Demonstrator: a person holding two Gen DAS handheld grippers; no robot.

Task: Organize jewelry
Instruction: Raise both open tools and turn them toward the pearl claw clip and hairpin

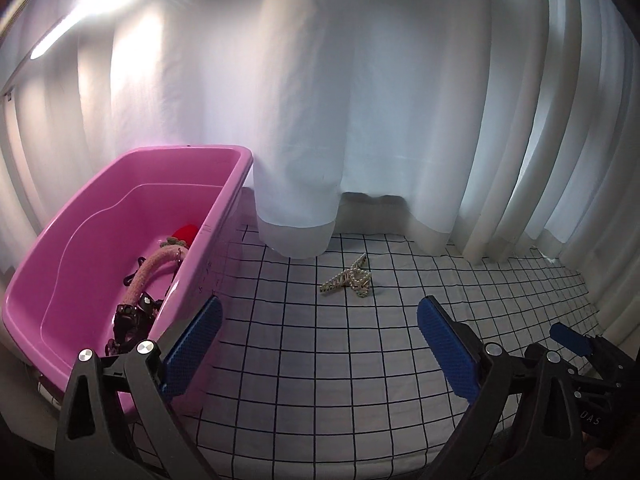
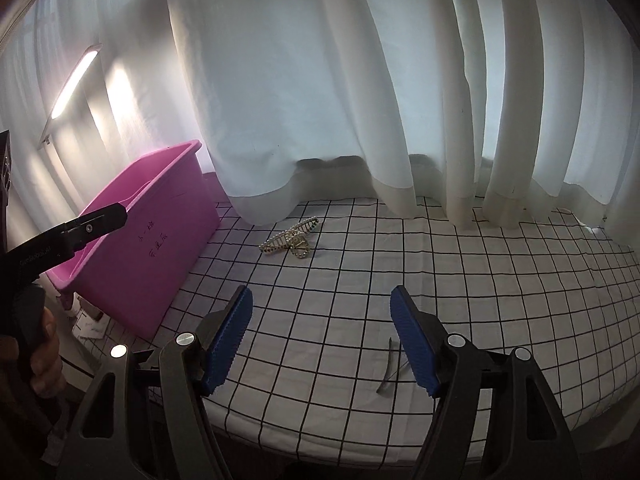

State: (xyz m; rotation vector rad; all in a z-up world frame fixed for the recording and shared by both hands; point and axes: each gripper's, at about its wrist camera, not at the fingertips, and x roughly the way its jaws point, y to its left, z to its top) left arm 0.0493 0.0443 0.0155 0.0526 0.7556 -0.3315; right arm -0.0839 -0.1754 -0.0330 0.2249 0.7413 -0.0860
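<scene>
A pearl-studded hair claw (image 1: 349, 277) lies on the white checked cloth (image 1: 320, 360) near the curtain's hem; the right wrist view shows the same hair claw (image 2: 291, 239). A pink tub (image 1: 100, 216) stands at the left and holds a pink rope-like band (image 1: 148, 276), a red piece (image 1: 187, 233) and dark trinkets (image 1: 132, 320). My left gripper (image 1: 320, 316) is open and empty, its left finger beside the tub's wall. My right gripper (image 2: 322, 312) is open and empty above the cloth, short of the claw. A thin dark hairpin (image 2: 387, 368) lies by its right finger.
White curtains (image 2: 320, 100) hang along the back and right, their hems resting on the cloth. The pink tub (image 2: 152, 248) has dark writing on its side. A hand (image 2: 40, 352) holds the left tool at the left edge. The right gripper's tip (image 1: 568, 336) shows at lower right.
</scene>
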